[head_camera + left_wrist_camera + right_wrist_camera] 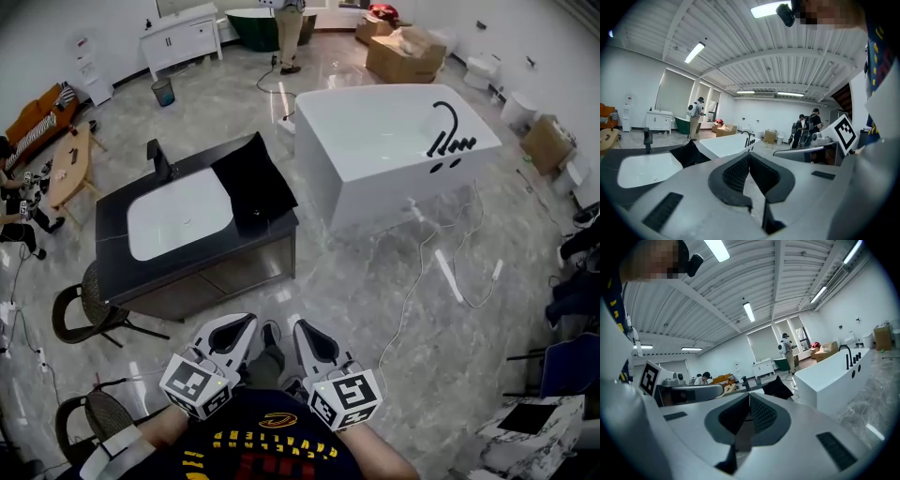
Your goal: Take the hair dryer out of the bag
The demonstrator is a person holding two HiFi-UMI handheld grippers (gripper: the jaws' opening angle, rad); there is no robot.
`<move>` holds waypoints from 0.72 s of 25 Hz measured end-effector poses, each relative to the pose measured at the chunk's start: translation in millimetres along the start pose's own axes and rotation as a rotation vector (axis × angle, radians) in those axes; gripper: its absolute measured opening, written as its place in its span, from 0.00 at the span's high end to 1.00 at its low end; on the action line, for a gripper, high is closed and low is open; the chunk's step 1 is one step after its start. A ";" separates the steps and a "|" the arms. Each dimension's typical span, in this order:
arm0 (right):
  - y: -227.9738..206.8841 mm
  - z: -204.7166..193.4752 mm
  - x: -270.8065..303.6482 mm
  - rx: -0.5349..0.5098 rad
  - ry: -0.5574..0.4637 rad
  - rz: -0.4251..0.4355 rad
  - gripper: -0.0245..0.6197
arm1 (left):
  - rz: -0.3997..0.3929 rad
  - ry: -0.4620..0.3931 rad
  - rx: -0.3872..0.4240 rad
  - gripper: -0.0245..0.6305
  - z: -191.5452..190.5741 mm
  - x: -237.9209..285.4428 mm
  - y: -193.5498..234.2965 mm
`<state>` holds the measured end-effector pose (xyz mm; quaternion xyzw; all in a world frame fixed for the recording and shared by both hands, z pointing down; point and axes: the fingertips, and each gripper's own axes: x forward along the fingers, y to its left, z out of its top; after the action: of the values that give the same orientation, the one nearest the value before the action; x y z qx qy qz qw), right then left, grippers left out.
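Fingers (736, 172) closed, both grippers (246, 324) (305, 329); shirt print (272, 439) illegible.

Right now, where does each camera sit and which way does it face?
Head view: on the head, steeply down at sink, bag, tub; shows left gripper, right gripper, shirt.
Left gripper view: on the left gripper, along its shut jaws toward sink and bag; right gripper and shirt at right.
Right gripper view: on the right gripper, along its shut jaws toward bag and tub; left gripper at left.
Shared: all three see bag and tub.
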<state>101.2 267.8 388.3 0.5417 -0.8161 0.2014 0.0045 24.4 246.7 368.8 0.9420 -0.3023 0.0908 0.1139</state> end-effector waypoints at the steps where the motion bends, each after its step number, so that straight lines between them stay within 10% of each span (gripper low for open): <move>1: -7.2 3.7 5.1 -0.003 0.000 -0.014 0.95 | -0.009 -0.005 -0.002 0.96 3.0 8.2 4.4; 18: -77.5 51.3 159.6 -0.037 0.120 -0.108 0.95 | -0.039 -0.029 -0.069 0.96 26.4 104.8 156.3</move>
<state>114.7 84.1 402.3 0.5715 -0.7877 0.2178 0.0742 18.6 58.4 393.6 0.9445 -0.2883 0.0643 0.1437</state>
